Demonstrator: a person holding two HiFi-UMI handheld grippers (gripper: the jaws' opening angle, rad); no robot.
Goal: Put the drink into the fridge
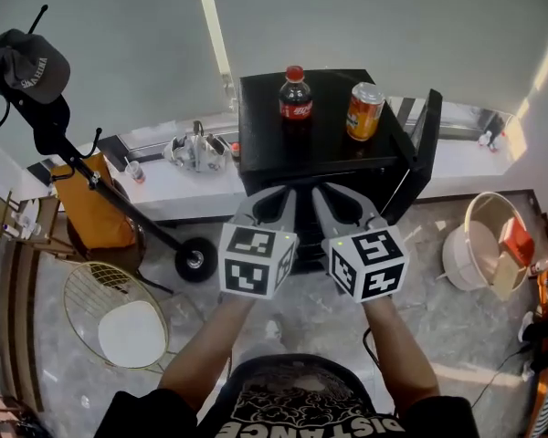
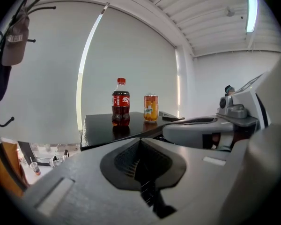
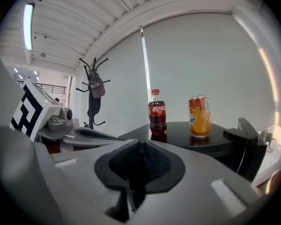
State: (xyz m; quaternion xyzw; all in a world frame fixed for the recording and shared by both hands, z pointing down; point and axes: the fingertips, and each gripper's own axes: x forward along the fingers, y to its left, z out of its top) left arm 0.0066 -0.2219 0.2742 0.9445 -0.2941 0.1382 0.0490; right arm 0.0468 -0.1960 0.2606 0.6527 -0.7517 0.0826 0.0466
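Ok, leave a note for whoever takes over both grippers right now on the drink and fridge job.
Grippers: left gripper shut, empty; right gripper shut, empty. They are side by side in front of the black fridge.
Things: cola bottle and orange can stand upright on top of the fridge, apart from each other.
Done: nothing; neither drink is picked up.
Left: check the door (I can't tell if it is open), grasp a drink, set it inside.

The head view looks steeply down on the black fridge (image 1: 333, 144) from above its front, well back. The left and right gripper views face its top almost level, near; all three share the cola bottle (image 1: 295, 94) and orange can (image 1: 364, 111) there.
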